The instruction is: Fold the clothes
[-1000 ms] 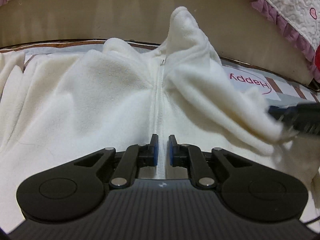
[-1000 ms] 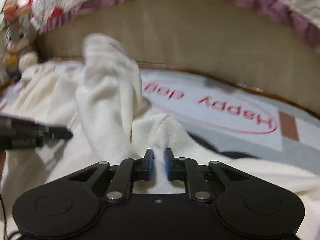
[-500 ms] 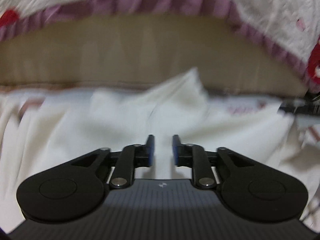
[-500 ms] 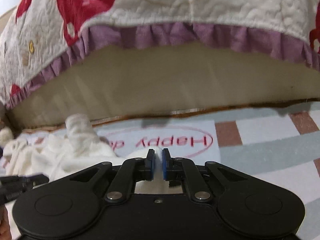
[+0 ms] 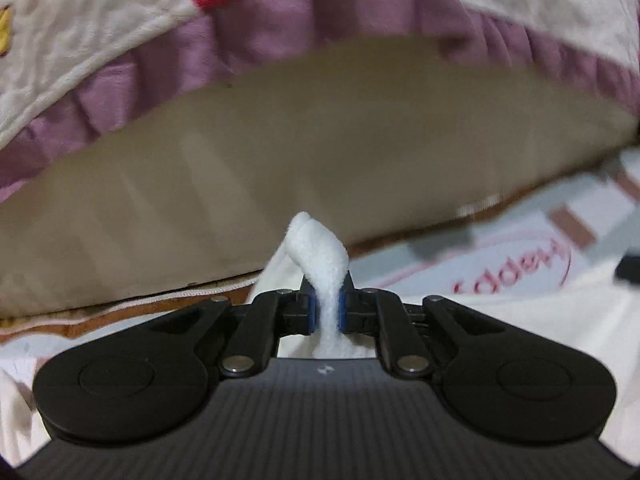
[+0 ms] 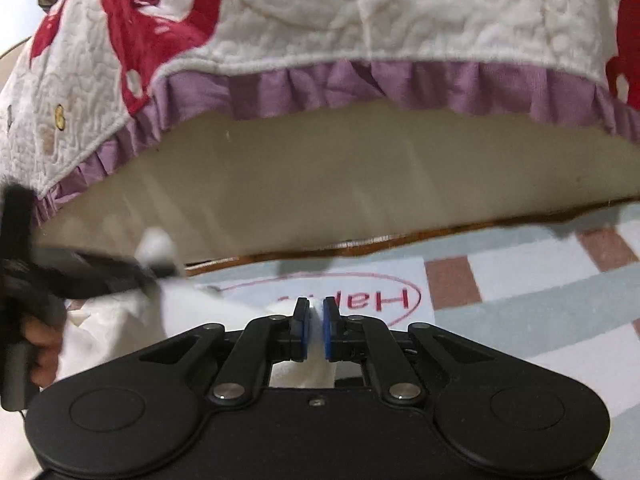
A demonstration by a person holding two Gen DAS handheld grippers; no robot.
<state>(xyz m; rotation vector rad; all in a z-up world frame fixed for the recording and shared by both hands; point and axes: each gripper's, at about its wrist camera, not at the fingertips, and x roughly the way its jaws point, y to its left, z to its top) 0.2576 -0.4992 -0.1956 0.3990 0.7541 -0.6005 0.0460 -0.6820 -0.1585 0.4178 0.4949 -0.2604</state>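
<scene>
A cream fleece jacket (image 5: pixel 318 256) is pinched in both grippers and lifted off the rug. My left gripper (image 5: pixel 327 307) is shut on a fold of it that pokes up past the blue pads. My right gripper (image 6: pixel 315 328) is shut on another edge of the jacket (image 6: pixel 192 308), which hangs away to the left. In the right wrist view the left gripper (image 6: pixel 100 272) shows blurred at the left, held by a person's hand (image 6: pixel 40 344). The right gripper's dark tip (image 5: pixel 628 270) appears at the right edge of the left wrist view.
Ahead stands a bed with a beige side (image 6: pixel 320 184) and a quilted white, red and purple-frilled cover (image 6: pixel 320 24) hanging over it. Below lies a checked rug (image 6: pixel 540 292) with a red "Happy" oval (image 6: pixel 384 298).
Both grippers have risen and tipped up toward the bed, carrying the jacket off the rug. The left gripper has shut on the fleece, where earlier its jaws stood slightly apart over the zip.
</scene>
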